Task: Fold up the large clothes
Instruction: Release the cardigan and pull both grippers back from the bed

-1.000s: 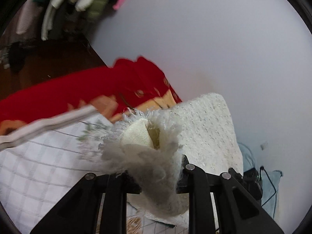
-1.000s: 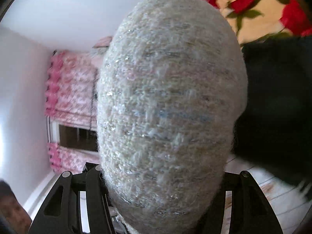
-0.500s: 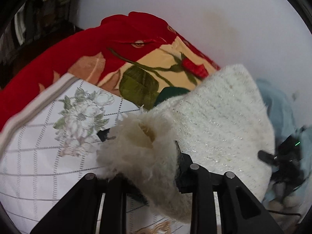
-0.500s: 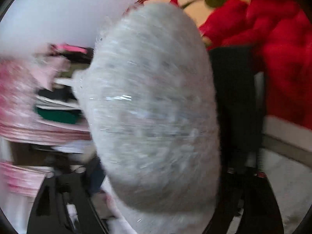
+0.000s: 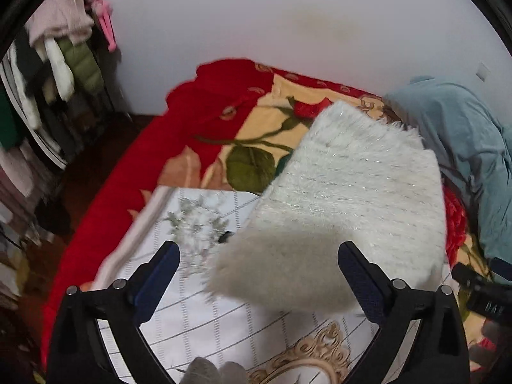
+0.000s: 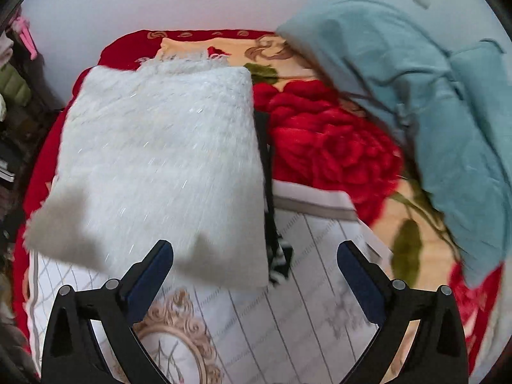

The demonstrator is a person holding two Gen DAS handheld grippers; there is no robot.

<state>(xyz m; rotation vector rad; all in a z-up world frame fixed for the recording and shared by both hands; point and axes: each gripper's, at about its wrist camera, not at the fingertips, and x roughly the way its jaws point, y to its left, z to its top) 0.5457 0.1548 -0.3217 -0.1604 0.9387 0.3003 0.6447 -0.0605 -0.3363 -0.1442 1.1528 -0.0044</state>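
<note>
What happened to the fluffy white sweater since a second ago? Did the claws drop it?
Yes. Both claws let go. A second ago the left claw and the right claw were each pinching the white sweater. Now both are open and pulled back, and the sweater lies folded on the bed. The red flower blanket and the blue cloth stayed where they were.
</note>
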